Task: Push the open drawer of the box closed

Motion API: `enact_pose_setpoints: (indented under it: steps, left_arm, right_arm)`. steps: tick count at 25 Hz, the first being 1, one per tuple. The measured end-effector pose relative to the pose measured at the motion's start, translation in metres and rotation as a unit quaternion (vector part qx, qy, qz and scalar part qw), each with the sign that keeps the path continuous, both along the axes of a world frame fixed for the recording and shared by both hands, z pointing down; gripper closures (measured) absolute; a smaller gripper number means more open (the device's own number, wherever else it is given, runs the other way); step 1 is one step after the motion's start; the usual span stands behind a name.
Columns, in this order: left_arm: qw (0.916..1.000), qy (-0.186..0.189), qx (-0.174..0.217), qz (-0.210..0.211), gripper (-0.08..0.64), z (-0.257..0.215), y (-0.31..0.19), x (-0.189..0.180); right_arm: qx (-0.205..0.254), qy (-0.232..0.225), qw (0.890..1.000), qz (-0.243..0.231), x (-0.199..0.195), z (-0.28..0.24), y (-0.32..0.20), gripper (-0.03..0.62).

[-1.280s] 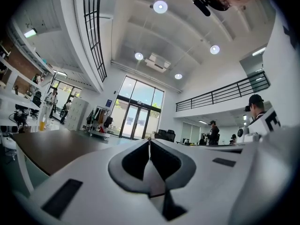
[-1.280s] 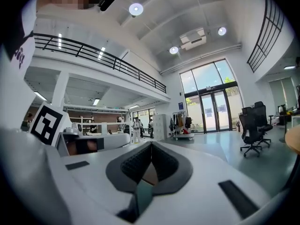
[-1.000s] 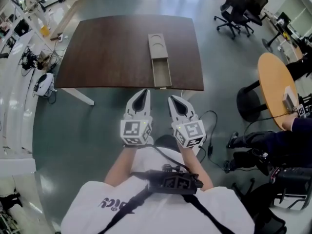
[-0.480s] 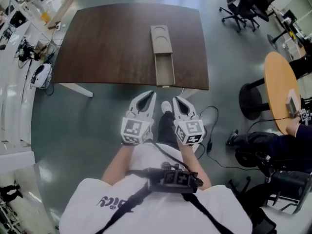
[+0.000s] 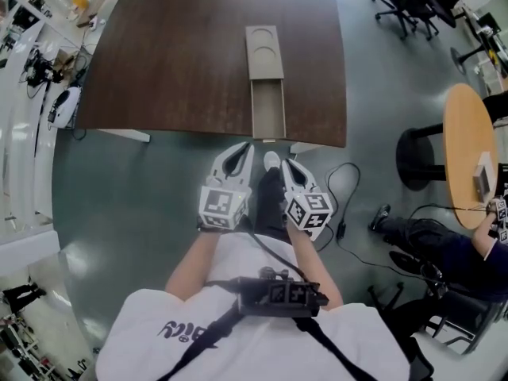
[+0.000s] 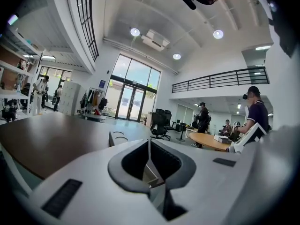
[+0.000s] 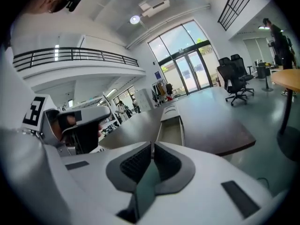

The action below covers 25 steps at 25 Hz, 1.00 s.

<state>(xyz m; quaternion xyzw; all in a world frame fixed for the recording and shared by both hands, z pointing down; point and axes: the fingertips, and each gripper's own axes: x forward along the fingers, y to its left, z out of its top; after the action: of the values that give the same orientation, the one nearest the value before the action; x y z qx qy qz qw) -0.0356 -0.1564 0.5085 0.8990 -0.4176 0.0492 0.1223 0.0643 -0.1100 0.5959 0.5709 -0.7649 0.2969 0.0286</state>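
Jaws of the left gripper (image 5: 240,152) and right gripper (image 5: 289,167) are together, with nothing between them. The box (image 5: 263,51) lies upper centre on the worktop (image 5: 167,62), its drawer (image 5: 268,111) open toward the near edge. Both grippers hover just below that edge, clear of the drawer.

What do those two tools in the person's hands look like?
The left gripper and right gripper are white shells tapering to two pointed jaws lined with dark grey ribbed pads. Each carries a marker cube printed with black-and-white squares. The person wears a white short-sleeved T-shirt under black straps.
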Motion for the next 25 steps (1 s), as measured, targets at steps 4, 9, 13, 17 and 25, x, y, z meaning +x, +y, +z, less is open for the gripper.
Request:
enact_pose_setpoints:
  steps: [4, 9, 13, 17, 25]
  left_arm:
    - [0.9998, -0.008, -0.015, -0.009, 0.537, 0.015, -0.013, 0.006]
    - [0.9993, -0.021, -0.026, -0.016, 0.537, 0.027, -0.027, 0.010]
    - [0.9987, -0.027, -0.037, -0.024, 0.537, 0.041, -0.034, 0.016]
    - [0.9979, -0.032, -0.045, -0.035, 0.537, 0.051, -0.039, 0.017]
    - [0.9953, -0.041, -0.062, -0.062, 0.536, 0.072, -0.050, 0.004]
  right_arm:
    - [-0.039, -0.009, 0.999, -0.006, 0.000, 0.030, -0.008, 0.586]
    - [-0.070, 0.015, 0.997, -0.031, -0.008, 0.058, -0.017, 0.510]
    - [-0.088, 0.038, 0.994, -0.047, -0.010, 0.079, -0.028, 0.427]
    - [-0.102, 0.063, 0.991, -0.061, -0.014, 0.096, -0.042, 0.323]
    - [-0.136, 0.068, 0.987, -0.056, -0.020, 0.130, -0.065, 0.324]
